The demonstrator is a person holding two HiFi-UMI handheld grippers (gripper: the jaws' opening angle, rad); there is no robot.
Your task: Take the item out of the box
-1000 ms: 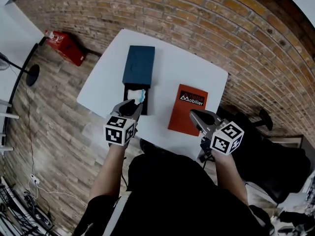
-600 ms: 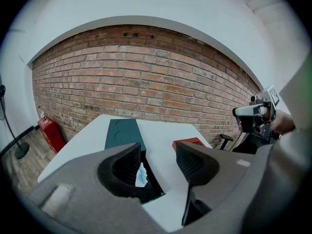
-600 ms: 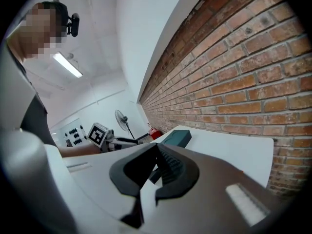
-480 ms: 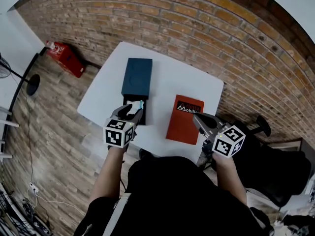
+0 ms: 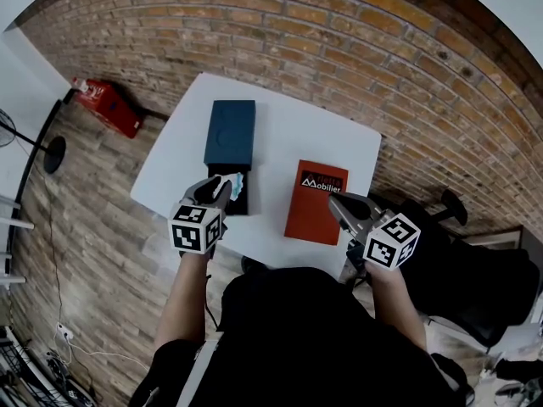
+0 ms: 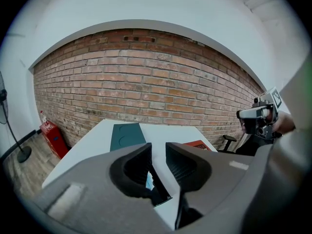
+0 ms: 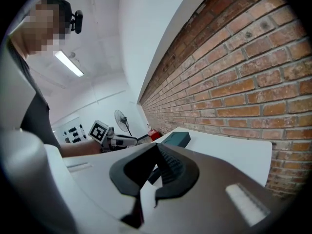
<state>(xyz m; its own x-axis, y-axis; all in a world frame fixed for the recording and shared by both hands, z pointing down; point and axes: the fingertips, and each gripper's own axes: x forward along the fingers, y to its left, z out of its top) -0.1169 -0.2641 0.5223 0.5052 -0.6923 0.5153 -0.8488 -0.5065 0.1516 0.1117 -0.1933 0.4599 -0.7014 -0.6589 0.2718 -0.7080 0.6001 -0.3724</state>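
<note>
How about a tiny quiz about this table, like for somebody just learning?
1. True or false: the red booklet lies inside the open box.
2. Which lies farthest from the person? A the lid; B the red booklet; C the open box.
3. Which gripper is over the open box?
Key: 1 false, it lies on the table, right of the box. 2 A. 3 the left gripper; its jaws are closing, and the pale item shows in the gap between them.
</note>
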